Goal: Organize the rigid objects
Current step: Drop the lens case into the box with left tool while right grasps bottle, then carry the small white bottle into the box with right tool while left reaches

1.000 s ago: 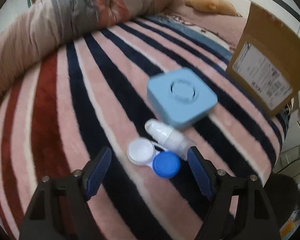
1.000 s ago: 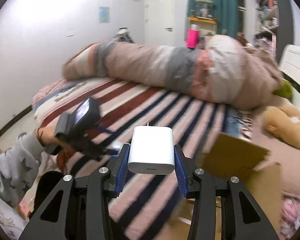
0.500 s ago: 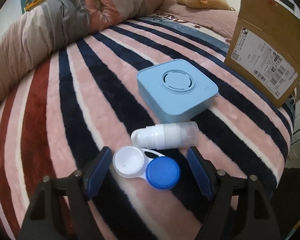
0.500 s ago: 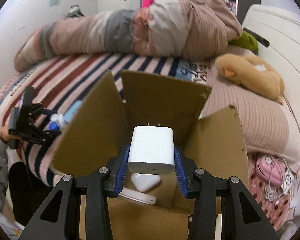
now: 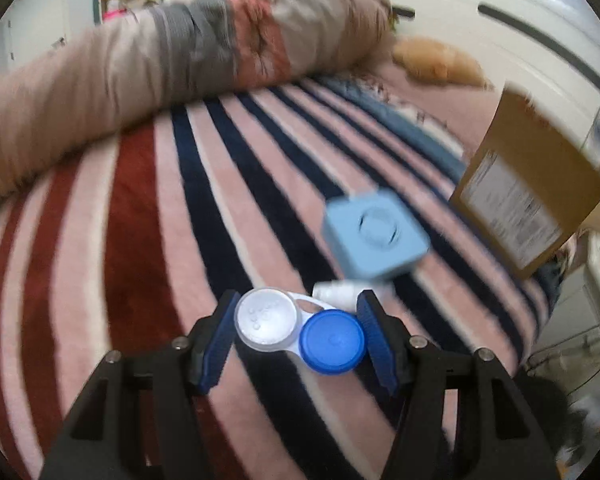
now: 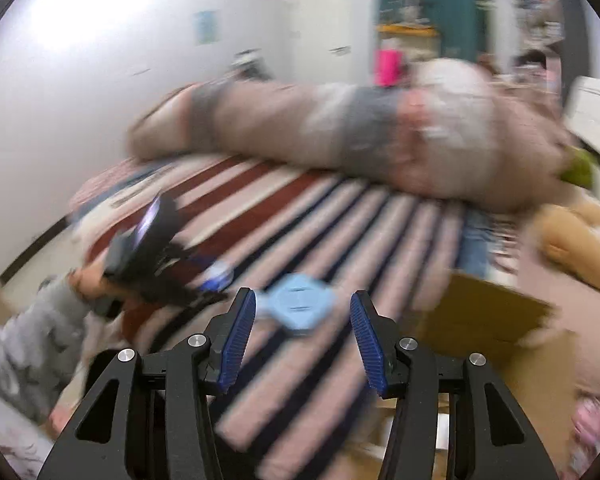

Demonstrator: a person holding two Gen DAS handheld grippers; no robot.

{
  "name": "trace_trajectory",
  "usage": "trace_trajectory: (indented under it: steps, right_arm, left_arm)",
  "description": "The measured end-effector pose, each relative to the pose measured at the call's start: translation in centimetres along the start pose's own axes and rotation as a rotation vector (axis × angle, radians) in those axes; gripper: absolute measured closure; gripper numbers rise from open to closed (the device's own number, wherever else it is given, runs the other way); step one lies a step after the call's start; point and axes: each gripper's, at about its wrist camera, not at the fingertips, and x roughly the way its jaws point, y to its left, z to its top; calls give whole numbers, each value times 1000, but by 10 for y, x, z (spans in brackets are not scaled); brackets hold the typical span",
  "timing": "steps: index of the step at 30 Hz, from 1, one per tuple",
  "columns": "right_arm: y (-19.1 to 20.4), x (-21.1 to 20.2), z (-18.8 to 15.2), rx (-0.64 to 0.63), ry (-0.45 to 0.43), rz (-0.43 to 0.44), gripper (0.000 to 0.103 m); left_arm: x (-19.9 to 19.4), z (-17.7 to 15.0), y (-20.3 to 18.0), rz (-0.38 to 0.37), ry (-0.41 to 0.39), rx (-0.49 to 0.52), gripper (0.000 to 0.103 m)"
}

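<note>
Contact-lens case, white plastic w/ one white cap and one blue screw cap (image 5: 300,330), sits gripped between left gripper (image 5: 298,334) pads, long axis crosswise, pad to pad, over striped fleece blanket (image 5: 140,240). Right gripper (image 6: 302,330) empty, jaws wide; pale-blue square plastic box (image 6: 300,304) dead ahead, btwn fingers' line but apart. Brown cardboard carton (image 6: 488,320) to its right. Right nearer carton; judged left must carry case across.

Your left gripper (image 5: 298,330) clamps the contact lens case (image 5: 300,330) by its white and blue caps above the striped blanket (image 5: 148,240); the blue square box (image 5: 374,236) and small white bottle (image 5: 340,292) lie beyond.
</note>
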Motion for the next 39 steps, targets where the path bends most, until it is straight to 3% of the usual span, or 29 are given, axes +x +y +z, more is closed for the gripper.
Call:
trace_trajectory:
  steps: [4, 7, 11, 12, 17, 21, 23, 26, 28, 31, 36, 39]
  right_arm:
    - [30, 60, -16, -37, 102, 97, 58]
    - [30, 114, -37, -21, 177, 118, 58]
    - [25, 161, -47, -149, 110, 57, 63]
    - [23, 171, -46, -164, 107, 61, 67]
    - [10, 199, -43, -148, 104, 64, 68]
    - [4, 220, -40, -124, 166, 135, 68]
    - [2, 229, -41, -114, 203, 127, 71]
    - [3, 232, -36, -109, 196, 119, 71]
    - [6, 236, -34, -113, 199, 107, 71]
    - [10, 238, -32, -130, 203, 70, 78]
    - [10, 225, -34, -98, 200, 71, 83]
    - [11, 202, -37, -78, 201, 83, 83]
  left_arm:
    - [-51, 38, -21, -13, -52, 29, 46]
    - [-83, 73, -54, -82, -87, 73, 46]
    - [-95, 125, -123, -167, -91, 191, 46]
    - [-93, 136, -139, -190, -88, 213, 46]
    - [-66, 177, -228, -306, -46, 363, 46]
    - [-32, 187, -274, -368, 37, 408, 46]
    - [-11, 183, -287, -357, 91, 438, 46]
    - [10, 172, -293, -327, 142, 447, 44]
    - [17, 167, -289, -300, 148, 444, 29]
    - [15, 163, -281, -272, 129, 434, 26]
    - [-15, 171, -246, -281, 49, 343, 25]
    - [-40, 173, -208, -231, -17, 279, 25]
